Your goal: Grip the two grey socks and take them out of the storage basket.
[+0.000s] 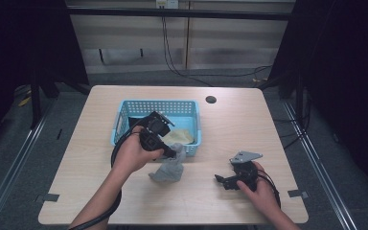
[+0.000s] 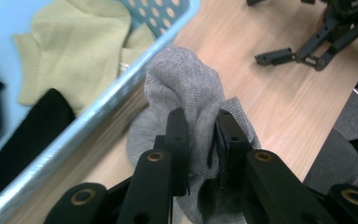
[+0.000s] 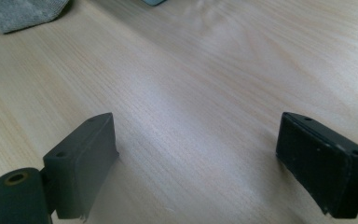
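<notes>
A grey sock [image 1: 168, 168] [image 2: 186, 88] hangs just in front of the blue basket [image 1: 124, 111] [image 2: 98, 121], its lower part touching the table. My left gripper [image 1: 176, 154] [image 2: 200, 144] is shut on the sock's upper fold, beside the basket's near wall. Inside the basket lie a pale yellow cloth [image 1: 179, 137] [image 2: 70, 51] and a black cloth [image 1: 135, 120] [image 2: 28, 130]. My right gripper [image 1: 222, 181] [image 3: 196, 163] rests low over bare wood at the front right, open, with nothing between its fingers. A corner of the grey sock [image 3: 18, 14] lies far off in the right gripper view.
The light wooden table [image 1: 230, 124] has a round cable hole [image 1: 211, 99] at the back right. Dark floor and metal rails surround the table. Cables run along the wall behind.
</notes>
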